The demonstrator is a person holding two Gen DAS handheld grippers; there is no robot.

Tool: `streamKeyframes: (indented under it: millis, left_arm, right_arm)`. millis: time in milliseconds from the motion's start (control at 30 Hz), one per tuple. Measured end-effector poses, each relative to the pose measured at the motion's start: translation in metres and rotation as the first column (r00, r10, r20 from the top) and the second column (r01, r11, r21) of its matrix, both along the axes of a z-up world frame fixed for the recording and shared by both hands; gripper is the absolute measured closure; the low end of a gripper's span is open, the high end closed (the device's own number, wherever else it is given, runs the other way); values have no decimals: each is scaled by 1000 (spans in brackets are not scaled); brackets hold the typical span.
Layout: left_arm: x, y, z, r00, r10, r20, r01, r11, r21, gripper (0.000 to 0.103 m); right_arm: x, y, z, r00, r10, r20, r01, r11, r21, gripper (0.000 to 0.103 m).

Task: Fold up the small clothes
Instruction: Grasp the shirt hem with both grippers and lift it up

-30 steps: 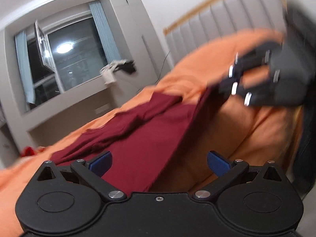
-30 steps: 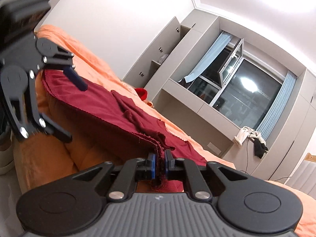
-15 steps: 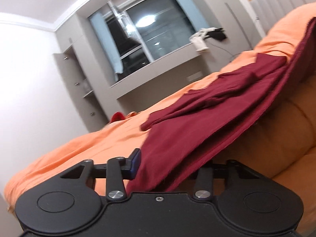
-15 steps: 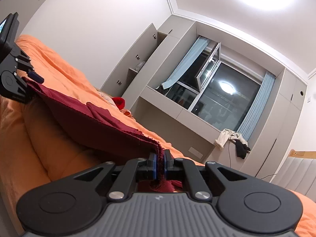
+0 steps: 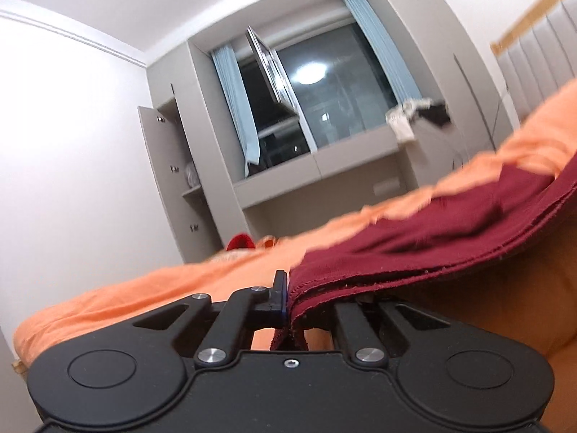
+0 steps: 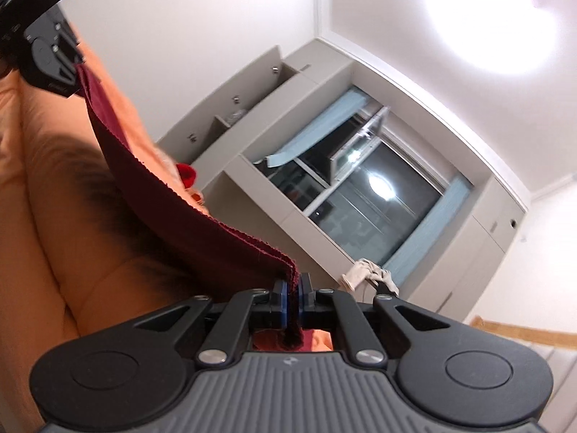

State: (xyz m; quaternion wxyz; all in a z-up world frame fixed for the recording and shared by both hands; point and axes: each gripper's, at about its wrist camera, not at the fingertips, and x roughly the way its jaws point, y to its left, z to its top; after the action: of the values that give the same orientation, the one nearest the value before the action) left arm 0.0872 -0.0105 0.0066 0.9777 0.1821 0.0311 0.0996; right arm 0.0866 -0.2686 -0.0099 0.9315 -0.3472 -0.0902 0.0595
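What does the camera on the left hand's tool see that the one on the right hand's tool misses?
Only the left wrist view shows the grey padded headboard and the dark red garment lying spread over the orange bed cover. Only the right wrist view shows the glowing ceiling light and the other black tool, the left gripper, pinching the cloth's far corner. Both show the dark window, and fingers shut on the garment's edge.

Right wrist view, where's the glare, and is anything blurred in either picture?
Right wrist view: the ceiling light blows out to a white patch at the upper right, and its reflection shows in the dark window pane. Left wrist view: the dark red cloth garment and orange bed cover smear with motion blur; straight walls bow from fisheye distortion.
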Motion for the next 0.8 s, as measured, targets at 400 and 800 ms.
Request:
streamKeyframes:
  millis: [400, 800]
  left_arm:
    - [-96, -3, 79, 981, -171, 94, 173, 985, -11, 98]
    - [-79, -8, 144, 964, -257, 69, 259, 966, -24, 98]
  right_arm:
    - [-91, -31, 67, 999, 39, 38, -41, 996, 74, 98]
    - [5, -35, 107, 996, 0, 92, -14, 988, 156, 97]
